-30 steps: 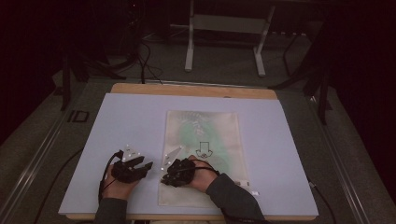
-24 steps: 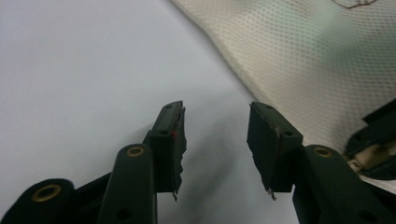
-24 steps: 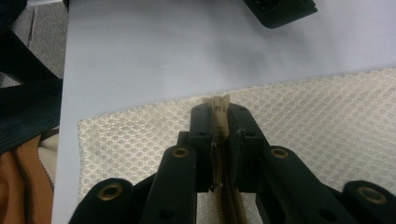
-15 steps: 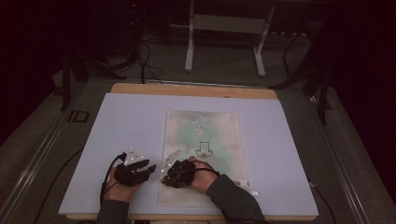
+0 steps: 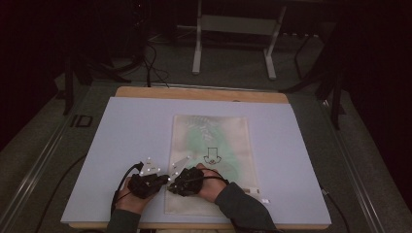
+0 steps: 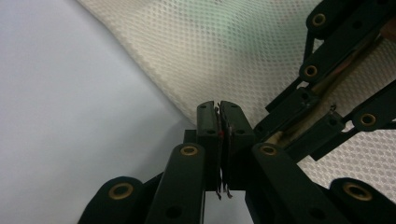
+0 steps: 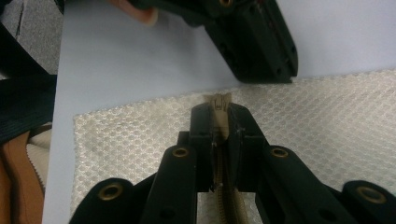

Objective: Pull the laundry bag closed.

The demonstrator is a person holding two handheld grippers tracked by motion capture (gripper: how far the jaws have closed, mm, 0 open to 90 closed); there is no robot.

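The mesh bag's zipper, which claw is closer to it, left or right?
Right. The right claw is shut on the zipper at the mesh bag's edge; the left claw is shut beside it, over the bag's edge.

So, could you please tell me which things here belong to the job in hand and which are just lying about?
In the job:
- mesh bag, flat on the table
- its zipper, which the right gripper is shut on
- left gripper, shut, at the bag's edge

Just lying about:
- white table cover
- metal stand on the floor behind
- floor cables
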